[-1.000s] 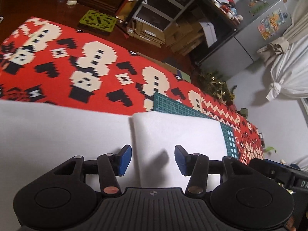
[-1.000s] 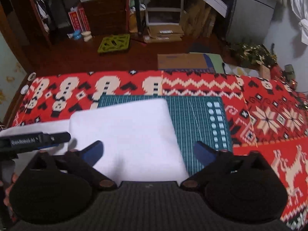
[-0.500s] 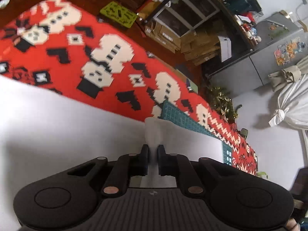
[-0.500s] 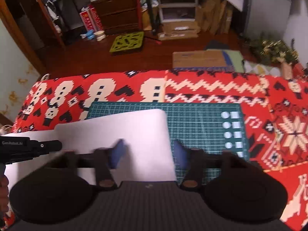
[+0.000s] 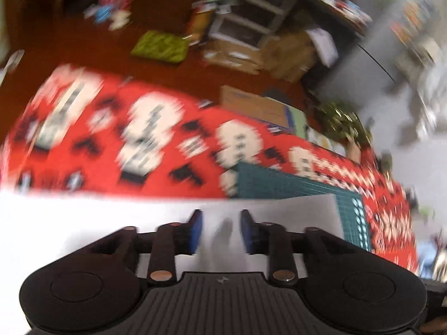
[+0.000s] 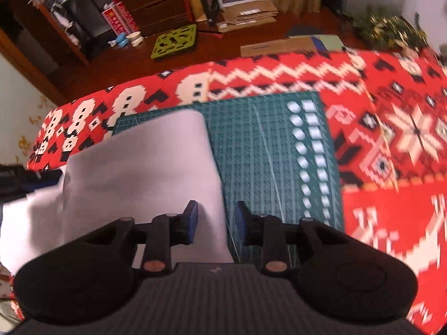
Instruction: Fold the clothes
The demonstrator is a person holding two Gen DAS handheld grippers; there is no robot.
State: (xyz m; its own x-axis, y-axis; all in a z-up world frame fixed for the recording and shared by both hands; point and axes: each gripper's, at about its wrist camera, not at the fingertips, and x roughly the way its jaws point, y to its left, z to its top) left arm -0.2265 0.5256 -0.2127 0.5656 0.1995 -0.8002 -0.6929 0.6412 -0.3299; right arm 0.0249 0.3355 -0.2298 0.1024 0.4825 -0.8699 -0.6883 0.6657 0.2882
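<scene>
White folded cloth [image 6: 145,167] lies on the worktop, its right part over the left side of a green gridded cutting mat [image 6: 265,150], its left part on the red patterned knit cover [image 6: 391,128] that spreads across the worktop.

Left gripper [image 5: 220,231]: jaws opening, partly apart, white cloth visible in the gap, pads clear of it. This view is badly blurred.

Right gripper [image 6: 216,223]: jaws partly apart, set astride the cloth's right edge where it meets the mat; gap visible either side, no grip seen.

Cluttered wooden floor [image 6: 251,42] lies beyond the far edge.
</scene>
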